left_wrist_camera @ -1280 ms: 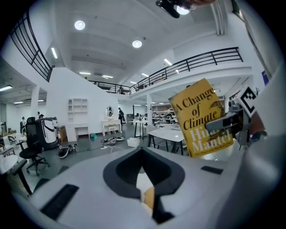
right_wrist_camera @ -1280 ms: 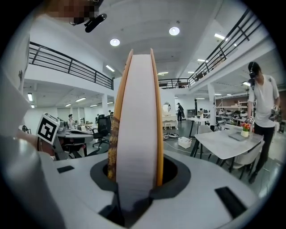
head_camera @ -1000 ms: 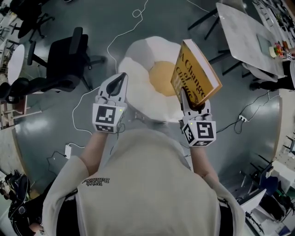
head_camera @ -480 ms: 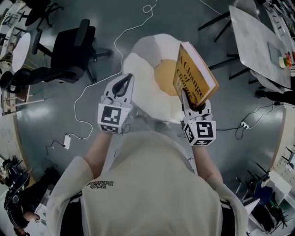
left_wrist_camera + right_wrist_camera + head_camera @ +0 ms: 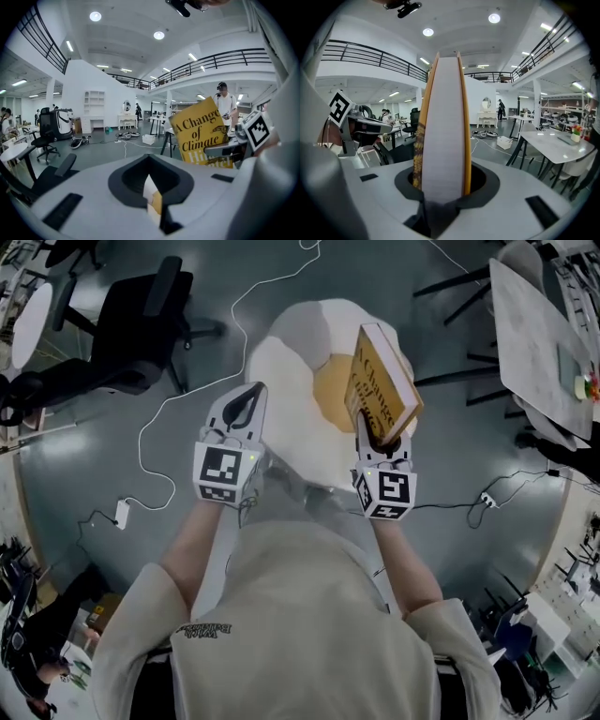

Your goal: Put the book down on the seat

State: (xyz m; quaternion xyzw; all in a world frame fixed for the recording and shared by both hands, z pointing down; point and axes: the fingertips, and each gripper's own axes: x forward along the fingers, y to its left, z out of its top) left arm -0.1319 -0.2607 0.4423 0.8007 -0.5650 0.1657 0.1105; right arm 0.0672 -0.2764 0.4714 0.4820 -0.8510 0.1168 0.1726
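Grey floor (image 5: 94, 456) surrounds the egg-shaped seat (image 5: 291, 399), and over its yellow middle our right tool (image 5: 382, 439) pinches the book (image 5: 382, 381) by its near edge, with its long axis running straight out from that tool, while our left tool (image 5: 250, 396), pressed together and empty, hangs over the seat's left side.

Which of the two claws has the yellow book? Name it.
The right claw: its jaws clamp the yellow book by its lower edge, over the fried-egg-shaped seat. The left claw holds nothing.
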